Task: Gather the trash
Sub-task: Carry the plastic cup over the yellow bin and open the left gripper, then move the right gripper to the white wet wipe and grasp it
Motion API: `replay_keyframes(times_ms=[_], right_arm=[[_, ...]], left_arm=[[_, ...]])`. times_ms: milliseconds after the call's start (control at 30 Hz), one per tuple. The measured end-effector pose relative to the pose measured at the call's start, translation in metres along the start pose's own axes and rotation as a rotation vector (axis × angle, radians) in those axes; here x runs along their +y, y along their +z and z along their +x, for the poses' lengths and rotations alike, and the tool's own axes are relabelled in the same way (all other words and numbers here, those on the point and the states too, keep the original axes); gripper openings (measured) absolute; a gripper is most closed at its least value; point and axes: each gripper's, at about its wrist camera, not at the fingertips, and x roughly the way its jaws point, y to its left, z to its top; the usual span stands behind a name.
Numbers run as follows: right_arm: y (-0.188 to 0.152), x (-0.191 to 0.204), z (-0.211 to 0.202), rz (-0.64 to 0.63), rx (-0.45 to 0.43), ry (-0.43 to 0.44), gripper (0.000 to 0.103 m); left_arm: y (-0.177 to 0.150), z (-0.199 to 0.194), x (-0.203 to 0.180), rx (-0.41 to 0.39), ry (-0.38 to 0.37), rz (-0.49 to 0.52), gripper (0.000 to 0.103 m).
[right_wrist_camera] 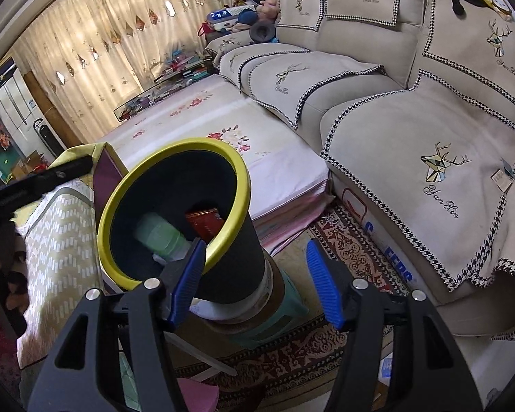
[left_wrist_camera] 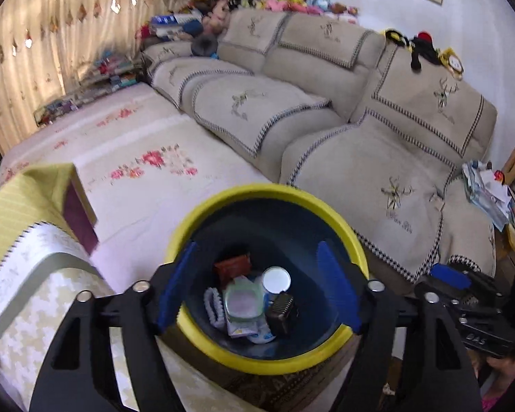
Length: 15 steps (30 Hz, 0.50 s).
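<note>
1. Between the sofa and the quilted bedding, a dark cylindrical trash bin with a yellow rim (left_wrist_camera: pixel 269 360) is standing upright on a stack of round things, on a red patterned rug (right_wrist_camera: pixel 343 250).
2. Directly above the bin's mouth, the left hand-held gripper (left_wrist_camera: pixel 259 286) is hovering with its blue pads (left_wrist_camera: pixel 175 285) spread apart and nothing between them (only the bin's inside is showing in the gap).
3. Inside the bin, a green-rimmed plastic tub (left_wrist_camera: pixel 242 300), a round white lid (left_wrist_camera: pixel 276 278), a reddish-brown wrapper (left_wrist_camera: pixel 233 266), a small dark ribbed box (left_wrist_camera: pixel 282 313) and white paper scraps are lying together at the bottom.
4. To the bin's right, lower down, the right hand-held gripper (right_wrist_camera: pixel 254 281) is pointing at the bin's outer wall with its blue pads (right_wrist_camera: pixel 321 285) standing apart; the left pad is sitting in front of the yellow rim, though whether it is touching cannot be told.
5. Behind the bin, a beige sofa with deer-embroidered covers (left_wrist_camera: pixel 326 110) is running along the wall, and a white floral mattress (left_wrist_camera: pixel 137 151) is lying beside it.
</note>
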Motion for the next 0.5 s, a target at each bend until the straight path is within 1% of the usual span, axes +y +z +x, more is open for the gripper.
replay_keyframes(times_ms=[67, 200, 300, 433, 500], right_arm=[[0.000, 0.003, 0.000, -0.004, 0.001, 0.007, 0.059], [-0.002, 0.013, 0.000, -0.023, 0.004, 0.022, 0.060], [-0.004, 0.024, -0.001, -0.047, 0.008, 0.034, 0.060], [-0.007, 0.046, -0.004, -0.089, 0.011, 0.057, 0.061], [-0.008, 0.058, -0.005, -0.110, 0.013, 0.069, 0.061]], left_arm=[[-0.003, -0.024, 0.002, -0.036, 0.009, -0.005, 0.076], [-0.017, -0.095, 0.011, -0.155, 0.008, -0.056, 0.088], [-0.037, -0.147, 0.020, -0.232, 0.017, -0.087, 0.093], [-0.072, -0.204, 0.039, -0.294, 0.079, -0.122, 0.097], [-0.094, -0.233, 0.053, -0.324, 0.137, -0.149, 0.098]])
